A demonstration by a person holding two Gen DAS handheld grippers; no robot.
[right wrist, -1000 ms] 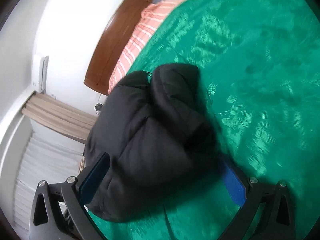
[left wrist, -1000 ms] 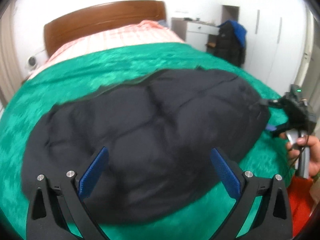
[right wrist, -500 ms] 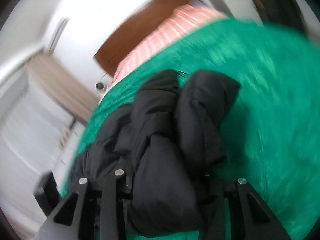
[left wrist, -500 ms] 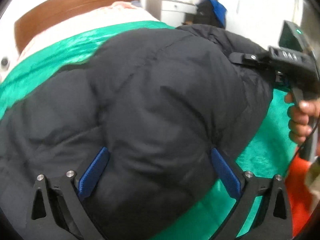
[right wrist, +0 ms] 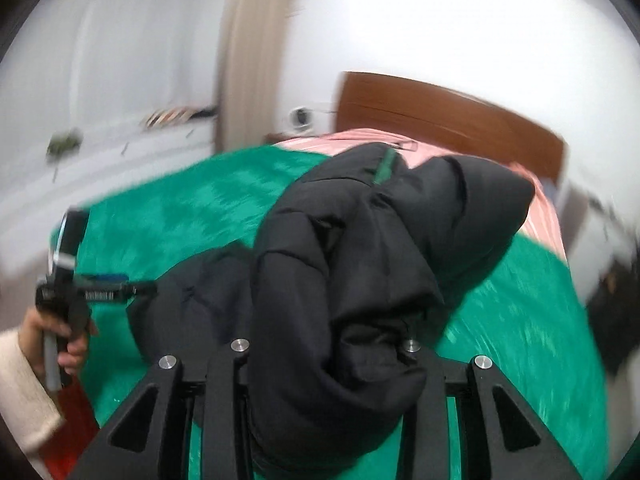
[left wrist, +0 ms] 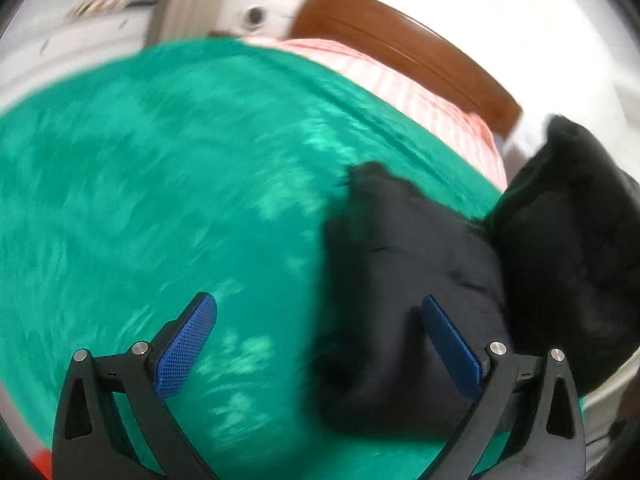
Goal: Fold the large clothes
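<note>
The black puffer jacket (right wrist: 352,280) is lying bunched and quilted on the green blanket (left wrist: 160,200) of the bed, one thick fold lifting up. The right claw (right wrist: 326,348) is pinching that fold, while the left claw (left wrist: 320,344) is hovering spread wide, empty, beside the jacket's left edge.

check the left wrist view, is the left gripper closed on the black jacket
No, the left gripper is wide open over the green blanket, with the black jacket lying loose beside its right finger.
</note>
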